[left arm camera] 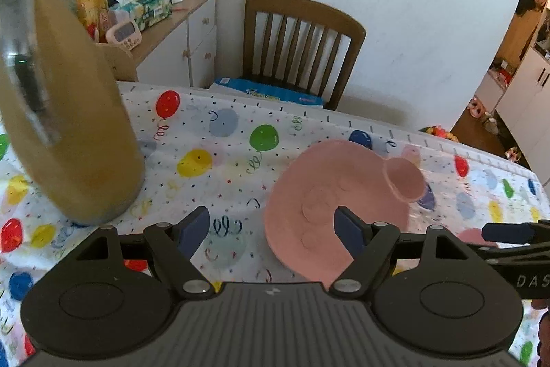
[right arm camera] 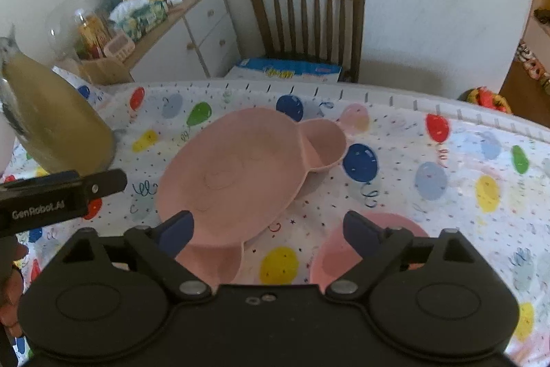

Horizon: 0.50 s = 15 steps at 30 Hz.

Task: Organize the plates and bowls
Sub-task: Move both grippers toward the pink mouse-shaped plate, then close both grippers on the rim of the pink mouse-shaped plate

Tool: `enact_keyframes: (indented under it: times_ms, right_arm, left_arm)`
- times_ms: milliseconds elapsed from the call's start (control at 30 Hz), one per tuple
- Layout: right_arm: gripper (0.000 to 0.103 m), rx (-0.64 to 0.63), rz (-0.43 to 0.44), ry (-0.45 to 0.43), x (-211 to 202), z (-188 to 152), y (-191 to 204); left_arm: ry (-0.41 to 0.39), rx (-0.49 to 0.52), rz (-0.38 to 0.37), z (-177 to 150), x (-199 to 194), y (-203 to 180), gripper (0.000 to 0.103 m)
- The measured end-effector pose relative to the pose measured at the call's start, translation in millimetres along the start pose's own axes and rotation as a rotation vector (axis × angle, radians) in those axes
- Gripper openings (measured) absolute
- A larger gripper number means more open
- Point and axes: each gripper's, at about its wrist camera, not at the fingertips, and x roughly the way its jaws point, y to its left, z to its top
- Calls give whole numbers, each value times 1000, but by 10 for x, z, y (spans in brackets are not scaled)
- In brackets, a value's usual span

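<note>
A pink bear-shaped plate with round ear compartments lies flat on the balloon-print tablecloth. It also shows in the left wrist view as the same pink plate. My right gripper hovers open over its near edge, the left fingertip above the plate's rim and nothing pressed between the pads. A round pink dish sits to the plate's right, partly hidden by my right finger. My left gripper is open above the cloth at the plate's left edge. It appears at the left of the right wrist view as the left gripper.
A tall glass pitcher of yellowish drink stands close to the left of the left gripper. A wooden chair with a blue package on its seat stands beyond the far table edge. A cluttered sideboard is at the back left.
</note>
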Motion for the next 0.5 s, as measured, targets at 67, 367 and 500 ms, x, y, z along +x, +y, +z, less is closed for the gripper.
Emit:
enact_keyframes:
  times_ms: [67, 367, 500]
  right_arm:
    - [92, 3, -6, 13, 127, 40, -12]
    - [81, 53, -34, 91, 608, 163, -95]
    - [73, 87, -33, 123, 761, 200, -160]
  left_arm:
    - [17, -3, 4, 37, 155, 19, 79]
    - [86, -22, 3, 114, 684, 54, 79]
    - [100, -15, 11, 138, 847, 49, 79]
